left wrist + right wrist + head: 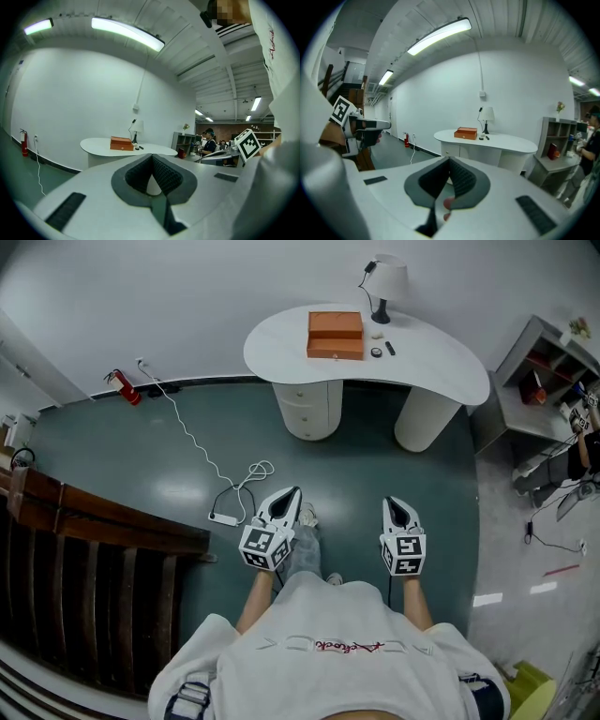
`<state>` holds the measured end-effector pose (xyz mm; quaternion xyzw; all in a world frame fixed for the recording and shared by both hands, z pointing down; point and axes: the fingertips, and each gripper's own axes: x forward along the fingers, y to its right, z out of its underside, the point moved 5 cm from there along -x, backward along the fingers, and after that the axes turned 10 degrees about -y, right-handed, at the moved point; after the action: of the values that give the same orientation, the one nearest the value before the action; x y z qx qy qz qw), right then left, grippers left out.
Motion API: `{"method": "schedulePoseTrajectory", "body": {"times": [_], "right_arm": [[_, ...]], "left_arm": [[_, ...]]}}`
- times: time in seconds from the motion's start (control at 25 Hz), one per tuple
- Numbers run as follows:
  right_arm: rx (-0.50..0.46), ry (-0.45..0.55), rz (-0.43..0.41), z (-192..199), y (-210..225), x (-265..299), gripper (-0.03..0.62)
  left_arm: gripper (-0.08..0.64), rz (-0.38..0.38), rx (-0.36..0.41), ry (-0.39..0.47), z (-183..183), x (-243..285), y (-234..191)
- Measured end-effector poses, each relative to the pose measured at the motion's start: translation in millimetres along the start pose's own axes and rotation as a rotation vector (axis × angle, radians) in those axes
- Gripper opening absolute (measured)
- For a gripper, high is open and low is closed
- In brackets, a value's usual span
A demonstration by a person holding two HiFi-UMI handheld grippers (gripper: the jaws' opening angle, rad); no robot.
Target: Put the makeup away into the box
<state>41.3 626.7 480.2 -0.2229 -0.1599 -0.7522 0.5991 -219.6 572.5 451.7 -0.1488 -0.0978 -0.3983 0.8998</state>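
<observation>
Both sets of jaws are shut and empty. I hold my left gripper point(292, 495) and right gripper point(397, 505) low, well apart from the white curved desk point(441, 367). The small dark makeup pieces point(382, 350) lie just beside the orange-brown wooden box point(335, 335). Nothing is within reach to grip yet, I judge.

wall point(141, 296): was plain white | floor point(122, 456): was dark teal, glossy; white cable point(192, 442) trailed across; red fire extinguisher point(125, 387) by the wall | furniture: curved white desk point(431, 362) bore a lamp point(386, 282); grey shelf unit point(548, 362) beside it; dark wooden railing point(84, 531) at left | light: ceiling tubes point(126, 33) glowed
</observation>
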Motion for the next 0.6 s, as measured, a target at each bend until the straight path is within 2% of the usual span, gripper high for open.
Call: {"method": "schedulePoseTrajectory", "body": {"times": [0.24, 0.6], "right_arm": [[0.003, 0.006, -0.014, -24.9, 12.6, 44.1, 0.02], [0.01, -0.008, 0.023, -70.5, 38.6, 117.2, 0.02]], "left_arm": [[0.009, 0.007, -0.012, 0.0, -12.7, 40.2, -35.4], [0.009, 0.058, -0.017, -0.019, -44.5, 116.3, -90.9]]}}
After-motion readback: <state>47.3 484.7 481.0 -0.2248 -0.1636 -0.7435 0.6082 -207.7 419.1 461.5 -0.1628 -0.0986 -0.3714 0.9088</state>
